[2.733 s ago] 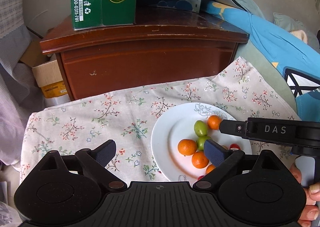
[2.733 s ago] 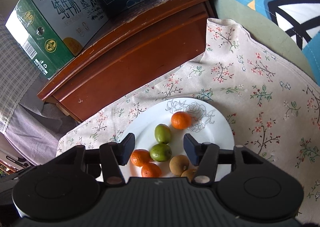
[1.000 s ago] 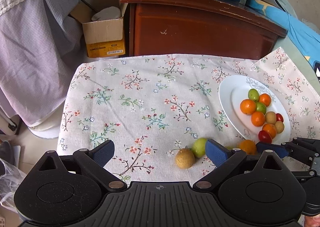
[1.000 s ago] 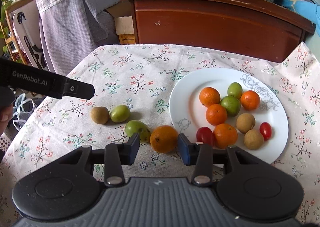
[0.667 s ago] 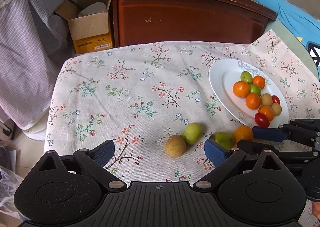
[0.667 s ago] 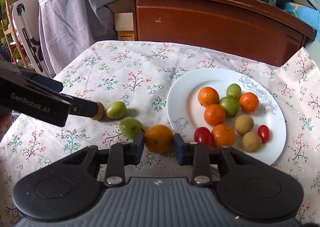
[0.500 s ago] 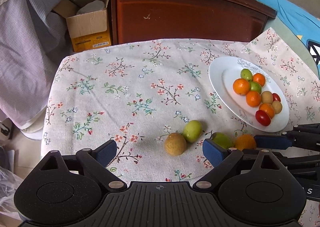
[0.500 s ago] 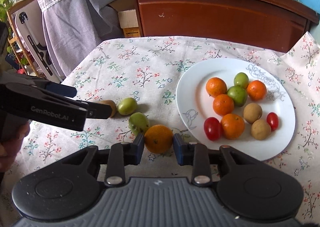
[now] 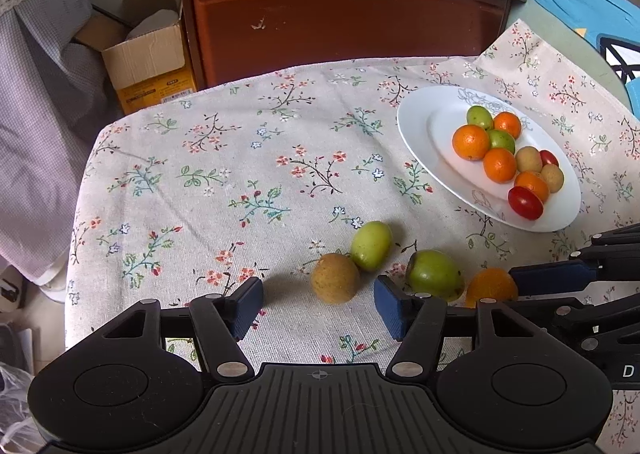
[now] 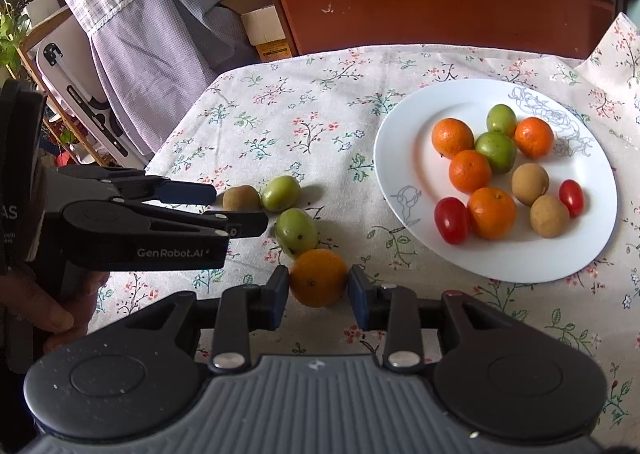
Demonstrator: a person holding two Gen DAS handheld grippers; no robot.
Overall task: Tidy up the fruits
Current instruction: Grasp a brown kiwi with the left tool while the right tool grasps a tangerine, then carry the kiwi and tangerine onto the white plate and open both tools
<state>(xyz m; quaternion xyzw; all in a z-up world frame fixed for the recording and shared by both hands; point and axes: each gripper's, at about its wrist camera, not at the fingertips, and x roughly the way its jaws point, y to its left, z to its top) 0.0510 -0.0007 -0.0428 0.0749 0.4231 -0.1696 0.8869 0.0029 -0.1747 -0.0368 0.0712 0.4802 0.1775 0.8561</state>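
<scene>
The left gripper (image 9: 318, 304), jaws closing and nothing yet pinched, has the brown longan (image 9: 335, 278) just ahead between its pads. The right gripper (image 10: 318, 292), jaws opening slightly, brackets the tangerine (image 10: 318, 277) on the floral tablecloth (image 10: 320, 102), left of the white plate (image 10: 404, 182).

Both grippers are matte black plastic with ribbed grey centres and a round disc on either side. The left gripper (image 9: 318, 304) carries blue pads (image 9: 248, 306) on its fingers, silver screws at the finger pivots, and white "GenRobot.AI" lettering along its side. The right gripper (image 10: 318, 300) has matching dark-blue pads (image 10: 359, 304).
</scene>
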